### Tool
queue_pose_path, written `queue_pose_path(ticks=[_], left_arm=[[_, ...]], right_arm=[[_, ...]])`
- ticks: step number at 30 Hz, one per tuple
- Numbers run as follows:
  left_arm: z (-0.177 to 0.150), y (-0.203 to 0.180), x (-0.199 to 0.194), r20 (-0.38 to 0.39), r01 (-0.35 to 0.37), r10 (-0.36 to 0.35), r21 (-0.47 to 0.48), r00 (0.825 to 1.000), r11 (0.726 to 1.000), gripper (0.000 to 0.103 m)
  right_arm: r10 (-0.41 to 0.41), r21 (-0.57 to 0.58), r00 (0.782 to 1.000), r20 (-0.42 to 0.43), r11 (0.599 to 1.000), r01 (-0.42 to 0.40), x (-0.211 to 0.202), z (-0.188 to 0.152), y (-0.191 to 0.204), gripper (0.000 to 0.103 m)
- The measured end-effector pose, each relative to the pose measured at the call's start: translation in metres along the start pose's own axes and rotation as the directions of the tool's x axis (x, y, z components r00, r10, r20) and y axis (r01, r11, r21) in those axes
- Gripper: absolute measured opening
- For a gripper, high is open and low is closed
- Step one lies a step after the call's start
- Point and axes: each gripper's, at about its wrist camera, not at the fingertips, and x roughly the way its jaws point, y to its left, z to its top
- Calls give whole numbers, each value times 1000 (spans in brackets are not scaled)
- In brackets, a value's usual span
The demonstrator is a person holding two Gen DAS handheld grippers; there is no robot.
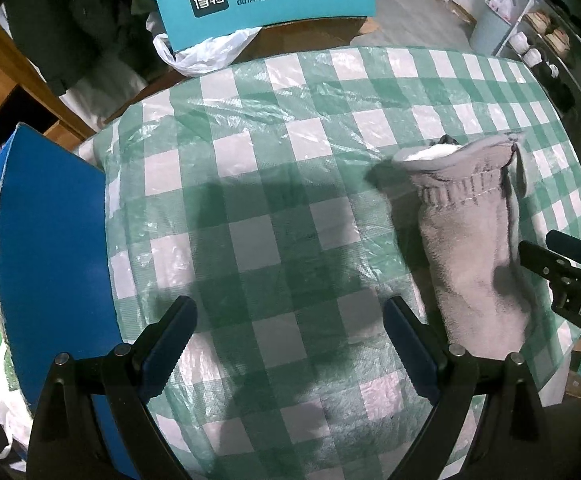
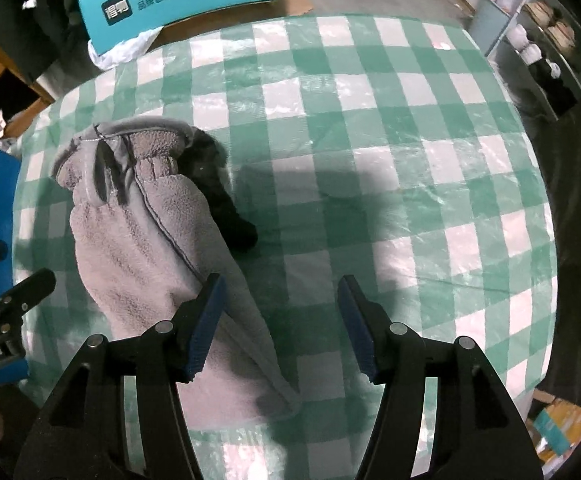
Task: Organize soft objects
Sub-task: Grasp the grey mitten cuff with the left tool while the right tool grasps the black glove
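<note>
My right gripper is apart, nothing pinched; its left pad sits over the grey glove lying flat on the checked surface, w/ a black glove tucked beside it. My left gripper is apart too, over bare cloth, blue box at its left.

Wide green-checked plastic tablecloth is lying clear rightward; a grey fleece glove and a blue board are crowding the left.

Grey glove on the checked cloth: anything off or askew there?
One oddity: a black soft item lies half tucked under the grey glove, poking out at its cuff side rather than set apart. The glove itself lies flat on the checked cloth, undamaged. Both claws, left and right, are open and empty.
</note>
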Motion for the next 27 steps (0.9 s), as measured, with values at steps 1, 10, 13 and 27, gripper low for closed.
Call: queue_pose_path(ticks=[1, 10, 13, 27], left_arm=[[0, 0, 1, -2, 0, 0, -1, 1000, 1000, 95], [3, 12, 0, -18, 14, -15, -46, 1000, 999, 95], [3, 16, 0, -20, 13, -14, -57, 1000, 998, 95], [1, -3, 13, -72, 104, -111, -99, 991, 990, 95]], right_arm=[[10, -7, 1000, -5, 1000, -10, 1, 0, 2, 59], [173, -50, 982, -77, 983, -177, 17, -4, 38, 60], [213, -71, 973, -91, 973, -220, 19, -8, 53, 60], [72, -97, 997, 4, 993, -71, -13, -1, 29, 60]])
